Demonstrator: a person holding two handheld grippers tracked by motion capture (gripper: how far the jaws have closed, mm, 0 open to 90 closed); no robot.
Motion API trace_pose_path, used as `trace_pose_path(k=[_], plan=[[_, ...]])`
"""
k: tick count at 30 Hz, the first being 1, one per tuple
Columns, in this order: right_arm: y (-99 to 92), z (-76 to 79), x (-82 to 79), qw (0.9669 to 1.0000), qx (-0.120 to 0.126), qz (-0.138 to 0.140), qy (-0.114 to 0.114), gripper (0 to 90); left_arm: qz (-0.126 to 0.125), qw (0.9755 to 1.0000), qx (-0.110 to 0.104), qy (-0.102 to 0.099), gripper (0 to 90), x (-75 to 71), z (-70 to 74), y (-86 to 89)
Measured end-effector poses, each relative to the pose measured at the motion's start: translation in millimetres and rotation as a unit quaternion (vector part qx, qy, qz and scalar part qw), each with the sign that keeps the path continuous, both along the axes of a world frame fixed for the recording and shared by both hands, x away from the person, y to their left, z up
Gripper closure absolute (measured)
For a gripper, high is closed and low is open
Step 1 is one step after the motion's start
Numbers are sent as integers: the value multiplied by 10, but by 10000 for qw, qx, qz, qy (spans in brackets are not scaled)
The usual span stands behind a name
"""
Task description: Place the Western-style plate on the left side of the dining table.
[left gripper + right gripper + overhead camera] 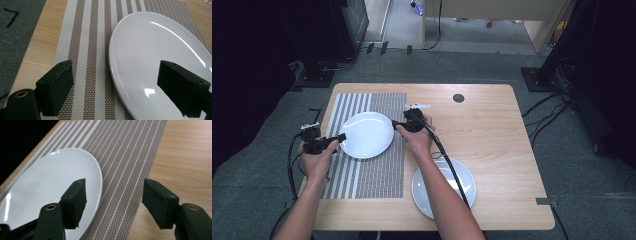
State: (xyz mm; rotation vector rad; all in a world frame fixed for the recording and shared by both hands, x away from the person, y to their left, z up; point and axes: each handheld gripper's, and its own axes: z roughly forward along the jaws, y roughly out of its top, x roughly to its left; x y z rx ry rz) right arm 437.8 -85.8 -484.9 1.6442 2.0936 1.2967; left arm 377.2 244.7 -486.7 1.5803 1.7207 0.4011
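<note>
A white plate (366, 134) lies on a brown and white striped placemat (377, 170) at the table's left. My left gripper (341, 137) is at the plate's left rim and my right gripper (396, 125) at its right rim. In the left gripper view the plate (155, 55) has its near rim between the gripper's (116, 65) wide-apart jaws, and the pads do not touch it. In the right gripper view the gripper (115, 182) stands open, one jaw over the plate's (50, 185) edge and the other over the placemat (125, 157).
A second white plate (424, 190) sits near the table's front edge, partly under the right forearm. The wooden table (492, 125) has a dark round grommet (458, 98) at the back. Cables trail from both grippers. Grey carpet surrounds the table.
</note>
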Motion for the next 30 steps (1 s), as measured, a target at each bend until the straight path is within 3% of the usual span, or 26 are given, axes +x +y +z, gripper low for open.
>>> trace_pose_path(k=[1,6,9,15,22,28,30], plan=[[-65,45,-32,9999,48,107,13,331,-28,9999,102,-25,118,-46,25,0],[-176,147,-111,9997,-58,183,-135,329,-18,9999,20,-126,119,-135,73,15],[-281,266,-184,9995,-16,264,-182,316,-31,9995,-35,-299,116,-243,135,20],[-444,405,-327,9989,-107,361,-264,301,-102,9990,11,-434,112,-404,179,33],[-666,423,-446,9991,-127,283,-294,296,-164,9989,79,-425,108,-551,167,15],[-898,453,-589,9987,-183,255,-396,293,-415,9976,205,-506,86,-722,149,-75],[-964,467,-636,9987,-195,240,-406,293,-433,9974,154,-562,86,-777,142,-92]])
